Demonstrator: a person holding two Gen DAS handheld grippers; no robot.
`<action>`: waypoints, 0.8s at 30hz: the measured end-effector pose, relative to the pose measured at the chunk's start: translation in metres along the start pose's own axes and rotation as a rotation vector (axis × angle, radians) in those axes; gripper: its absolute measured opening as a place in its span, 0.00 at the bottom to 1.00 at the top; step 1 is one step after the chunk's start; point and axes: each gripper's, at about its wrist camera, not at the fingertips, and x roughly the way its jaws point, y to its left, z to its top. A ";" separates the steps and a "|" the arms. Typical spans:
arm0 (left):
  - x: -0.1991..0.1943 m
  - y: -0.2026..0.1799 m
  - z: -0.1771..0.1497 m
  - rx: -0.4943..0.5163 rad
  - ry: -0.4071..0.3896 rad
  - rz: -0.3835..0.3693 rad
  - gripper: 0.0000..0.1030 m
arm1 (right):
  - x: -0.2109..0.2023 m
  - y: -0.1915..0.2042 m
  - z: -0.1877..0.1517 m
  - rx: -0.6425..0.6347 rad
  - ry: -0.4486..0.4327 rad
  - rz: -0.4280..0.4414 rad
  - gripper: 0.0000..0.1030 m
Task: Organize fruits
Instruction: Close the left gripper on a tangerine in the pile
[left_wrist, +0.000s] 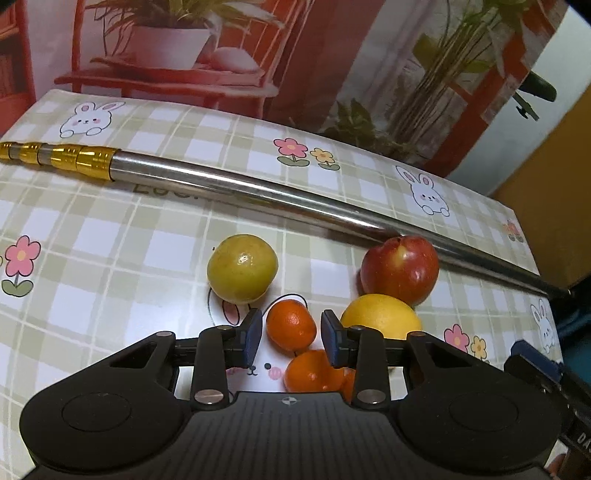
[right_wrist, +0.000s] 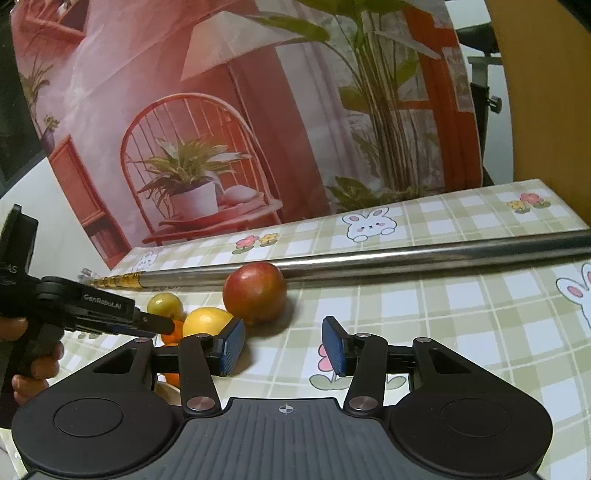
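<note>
Fruits lie on the checked tablecloth (left_wrist: 110, 236). In the left wrist view I see a green-yellow fruit (left_wrist: 242, 268), a red apple (left_wrist: 399, 270), a yellow lemon (left_wrist: 380, 315), and small oranges (left_wrist: 291, 325) (left_wrist: 312, 373). My left gripper (left_wrist: 290, 338) is open, its blue pads either side of the upper small orange without touching it. In the right wrist view my right gripper (right_wrist: 282, 345) is open and empty over bare cloth, right of the lemon (right_wrist: 207, 321) and in front of the apple (right_wrist: 255, 291). The left gripper body (right_wrist: 92, 314) shows at the left there.
A long steel pole with a gold end (left_wrist: 258, 192) lies across the table behind the fruit, also in the right wrist view (right_wrist: 406, 260). A printed backdrop (right_wrist: 258, 110) stands at the table's far edge. The table's right edge (left_wrist: 532, 258) is close to the apple.
</note>
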 end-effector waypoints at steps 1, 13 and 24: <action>0.002 0.000 0.001 -0.005 0.000 0.003 0.36 | 0.000 -0.001 -0.001 0.003 0.001 0.001 0.43; 0.010 0.002 -0.004 -0.041 0.014 -0.011 0.31 | 0.000 -0.004 -0.005 0.030 0.014 0.003 0.43; -0.033 -0.006 -0.019 0.093 -0.081 -0.002 0.31 | 0.004 -0.003 -0.005 0.036 0.026 0.021 0.43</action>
